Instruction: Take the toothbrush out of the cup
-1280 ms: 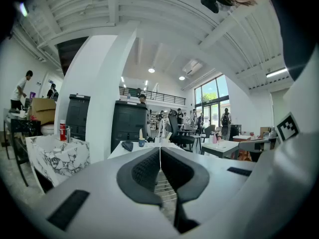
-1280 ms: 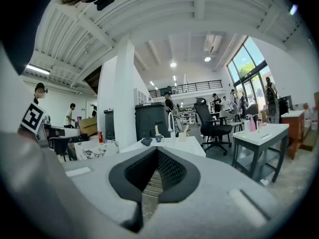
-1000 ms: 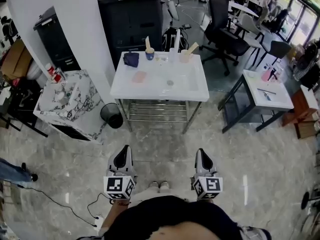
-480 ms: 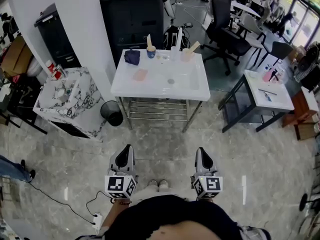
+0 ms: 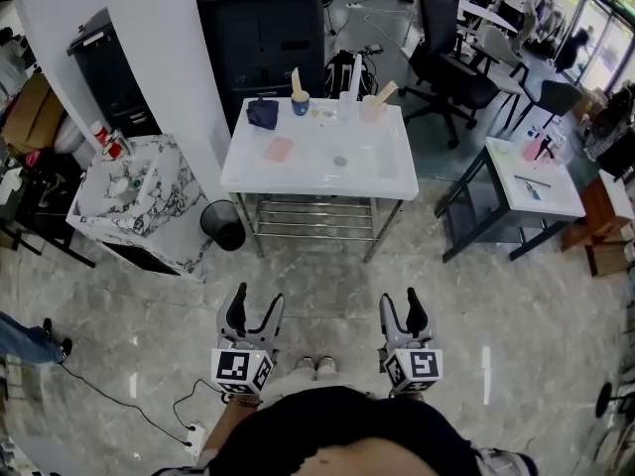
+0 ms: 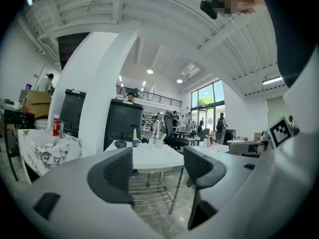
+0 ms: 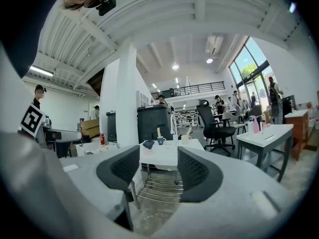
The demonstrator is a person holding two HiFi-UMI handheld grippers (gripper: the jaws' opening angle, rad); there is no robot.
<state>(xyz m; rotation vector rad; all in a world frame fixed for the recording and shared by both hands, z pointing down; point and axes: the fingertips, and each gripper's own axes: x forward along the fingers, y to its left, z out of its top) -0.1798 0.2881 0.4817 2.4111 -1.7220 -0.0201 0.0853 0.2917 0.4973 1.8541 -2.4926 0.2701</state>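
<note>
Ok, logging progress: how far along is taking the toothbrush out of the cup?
Nothing done: the toothbrush stands in the blue cup on the washstand. In hand: nothing; left tool and right tool have just been opening, empty, well short of it. Left: approach, grip, lift out.

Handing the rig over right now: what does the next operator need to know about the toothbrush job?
Left gripper: open, empty, jaws have just been opening.
Right gripper: open, empty, jaws have just been opening.
Blue cup with a toothbrush upright in it stands at the back edge of the white sink table. A beige cup to its right also holds a brush-like stick.
Done: nothing; both grippers are well short of the table.
Left: walk up, grip the toothbrush, lift it out.
</note>
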